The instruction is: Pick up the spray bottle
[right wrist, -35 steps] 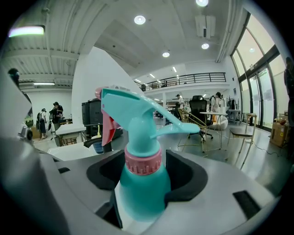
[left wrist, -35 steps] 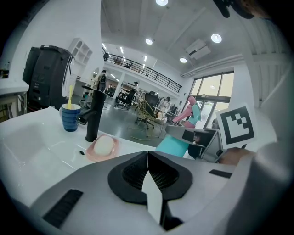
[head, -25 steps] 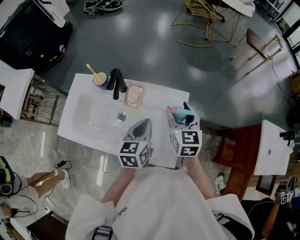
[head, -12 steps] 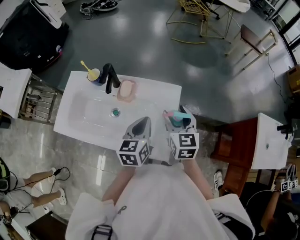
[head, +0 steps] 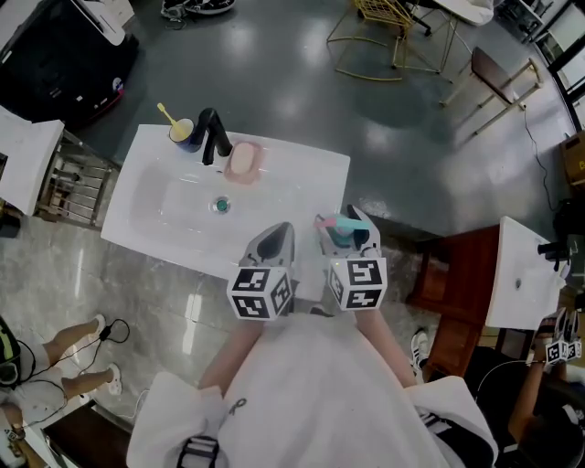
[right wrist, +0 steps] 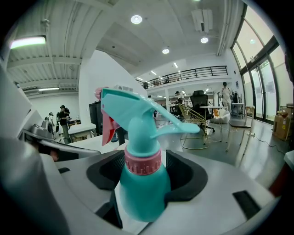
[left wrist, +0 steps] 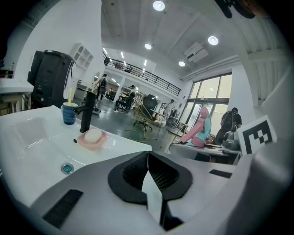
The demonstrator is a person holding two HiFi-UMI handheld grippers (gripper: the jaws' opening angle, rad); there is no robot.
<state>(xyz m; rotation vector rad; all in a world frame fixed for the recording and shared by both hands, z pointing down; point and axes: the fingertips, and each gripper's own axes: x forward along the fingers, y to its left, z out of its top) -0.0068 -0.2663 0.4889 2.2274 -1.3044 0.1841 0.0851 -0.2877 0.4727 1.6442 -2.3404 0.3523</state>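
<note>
Two jaws of my right gripper (right wrist: pixel 140 172) stayed clamped on the teal spray bottle (right wrist: pixel 138 149) as it drew back off the sink (head: pixel 160 206) — bottle lifted, pick looked done — left gripper (left wrist: pixel 148 165) pressed together on nothing.

Dark grey polished floor (head: pixel 302 101) beyond a white sink counter (head: pixel 311 187) with black tap (head: pixel 212 137), blue cup (head: pixel 181 131) and pink soap dish (head: pixel 243 162). Pale marble tiles (head: pixel 155 302) on the near side. Gold wire chair (head: pixel 379 27) and wooden chair (head: pixel 503 82) farther off. Black cabinet (head: pixel 55 55) at far left, metal rack (head: pixel 78 187) just beside the counter. White walls (left wrist: pixel 55 27), round ceiling lights (left wrist: pixel 158 5), tall windows (left wrist: pixel 206 101), railed balcony (left wrist: pixel 142 75) in the distance. White table (head: pixel 516 288) at right beside brown cabinet (head: pixel 457 292).
</note>
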